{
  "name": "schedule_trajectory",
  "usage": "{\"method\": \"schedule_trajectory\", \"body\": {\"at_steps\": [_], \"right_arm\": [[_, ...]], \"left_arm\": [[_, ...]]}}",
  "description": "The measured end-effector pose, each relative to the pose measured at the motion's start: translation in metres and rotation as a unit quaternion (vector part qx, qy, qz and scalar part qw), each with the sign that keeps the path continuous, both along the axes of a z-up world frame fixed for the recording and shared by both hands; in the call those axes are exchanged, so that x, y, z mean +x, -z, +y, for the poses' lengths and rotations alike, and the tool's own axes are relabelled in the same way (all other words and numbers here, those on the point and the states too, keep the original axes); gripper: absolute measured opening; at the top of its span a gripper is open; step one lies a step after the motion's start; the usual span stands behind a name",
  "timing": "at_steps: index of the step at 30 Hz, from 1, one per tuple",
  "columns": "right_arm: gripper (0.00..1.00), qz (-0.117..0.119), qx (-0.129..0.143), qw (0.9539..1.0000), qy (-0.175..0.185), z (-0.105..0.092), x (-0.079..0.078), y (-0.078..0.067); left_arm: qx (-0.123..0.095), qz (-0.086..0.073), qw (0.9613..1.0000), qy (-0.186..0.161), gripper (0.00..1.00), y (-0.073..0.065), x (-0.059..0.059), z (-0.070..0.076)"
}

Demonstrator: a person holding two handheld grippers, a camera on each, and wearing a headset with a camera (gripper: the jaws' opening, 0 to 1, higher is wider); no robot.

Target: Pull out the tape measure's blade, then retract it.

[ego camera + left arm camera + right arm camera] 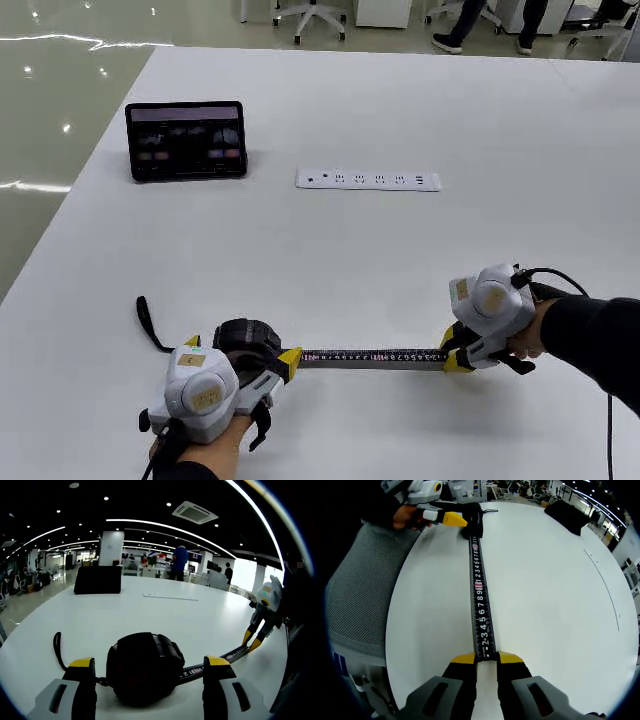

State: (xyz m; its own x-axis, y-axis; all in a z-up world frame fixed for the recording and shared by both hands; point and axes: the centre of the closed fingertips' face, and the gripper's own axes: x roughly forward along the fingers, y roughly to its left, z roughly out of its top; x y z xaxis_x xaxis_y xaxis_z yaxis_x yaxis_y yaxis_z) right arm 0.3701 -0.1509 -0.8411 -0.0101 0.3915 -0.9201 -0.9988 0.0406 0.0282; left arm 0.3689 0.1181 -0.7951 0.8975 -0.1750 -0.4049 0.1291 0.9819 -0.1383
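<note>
On white table (pixel 400 110), clamps case (pixel 144 665) in left gripper (pixel 240 352), pinches blade (pixel 479 595) in right gripper (pixel 487 659); risks snap-back if pinch slips.

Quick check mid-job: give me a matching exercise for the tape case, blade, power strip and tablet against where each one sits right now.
Things:
1. tape case
2. blade
3. power strip
4. tablet

Places:
A. lying flat in the middle of the table
B. end pinched in the right claw
C. propped up towards the far left
D. between the jaws of the left claw

Pairs: 1-D, 2-B, 3-A, 4-C.
</note>
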Motion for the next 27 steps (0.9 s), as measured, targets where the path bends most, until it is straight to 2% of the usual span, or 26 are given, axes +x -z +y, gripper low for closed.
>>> {"method": "schedule_trajectory", "body": {"at_steps": [2,5,8,12,14,17,27], "right_arm": [[0.09,0.000,0.000,1.0000,-0.004,0.000,0.000,0.000],[0.09,0.006,-0.003,1.0000,0.000,0.001,0.001,0.000],[0.09,0.009,-0.013,0.9999,-0.001,0.001,0.002,0.001],[0.09,0.013,-0.024,0.9996,-0.006,0.001,0.001,0.001],[0.09,0.013,-0.026,0.9996,-0.007,0.000,0.002,0.002],[0.09,0.013,-0.026,0.9996,-0.005,0.000,0.001,0.001],[0.09,0.014,-0.030,0.9994,0.002,0.000,0.001,0.001]], "left_arm": [[-0.002,0.002,1.0000,-0.001,0.83,0.001,0.003,0.000],[0.012,0.008,0.9999,0.004,0.80,0.003,0.005,-0.001],[0.011,0.016,0.9998,-0.001,0.77,0.005,0.007,0.000],[-0.003,0.029,0.9996,-0.007,0.73,0.008,0.008,-0.002],[-0.002,0.032,0.9994,-0.010,0.71,0.009,0.008,0.001],[-0.011,0.041,0.9989,-0.020,0.68,0.011,0.009,0.004],[-0.023,0.047,0.9979,-0.039,0.66,0.014,0.010,0.006]]}}
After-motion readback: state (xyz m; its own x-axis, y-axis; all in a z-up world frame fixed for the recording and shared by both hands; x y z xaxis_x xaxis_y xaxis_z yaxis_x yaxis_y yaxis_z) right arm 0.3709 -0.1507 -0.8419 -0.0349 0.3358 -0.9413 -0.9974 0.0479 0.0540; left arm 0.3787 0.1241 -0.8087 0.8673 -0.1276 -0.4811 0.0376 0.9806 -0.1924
